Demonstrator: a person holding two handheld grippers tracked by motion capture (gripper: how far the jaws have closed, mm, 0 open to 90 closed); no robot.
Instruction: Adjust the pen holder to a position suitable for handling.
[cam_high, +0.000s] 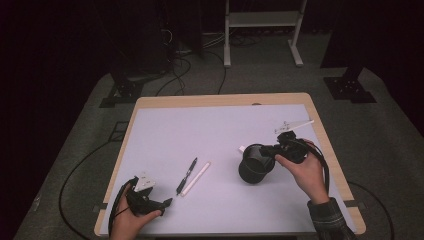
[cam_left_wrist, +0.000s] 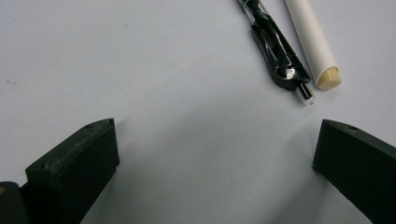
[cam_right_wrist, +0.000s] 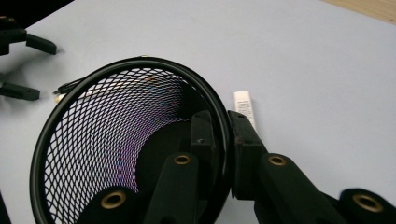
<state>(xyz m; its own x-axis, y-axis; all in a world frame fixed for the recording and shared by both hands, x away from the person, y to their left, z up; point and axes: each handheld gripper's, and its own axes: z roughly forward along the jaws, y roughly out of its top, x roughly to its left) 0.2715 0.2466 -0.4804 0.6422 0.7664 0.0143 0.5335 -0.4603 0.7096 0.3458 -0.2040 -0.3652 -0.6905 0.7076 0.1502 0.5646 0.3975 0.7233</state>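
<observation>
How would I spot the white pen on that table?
Look at the pale mat on the table, near its front left part. Two pens lie side by side there; the white pen is the right one, plain and capless-looking, beside the black pen.

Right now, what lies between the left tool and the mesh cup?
In the high view, a black pen and white marker lie between the left tool and mesh cup.

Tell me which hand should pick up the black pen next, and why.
Left, probably. The left gripper sits open, with the black pen and the white pen just ahead of its jaws. The right gripper is clamped on the mesh cup's rim, farther away.
</observation>
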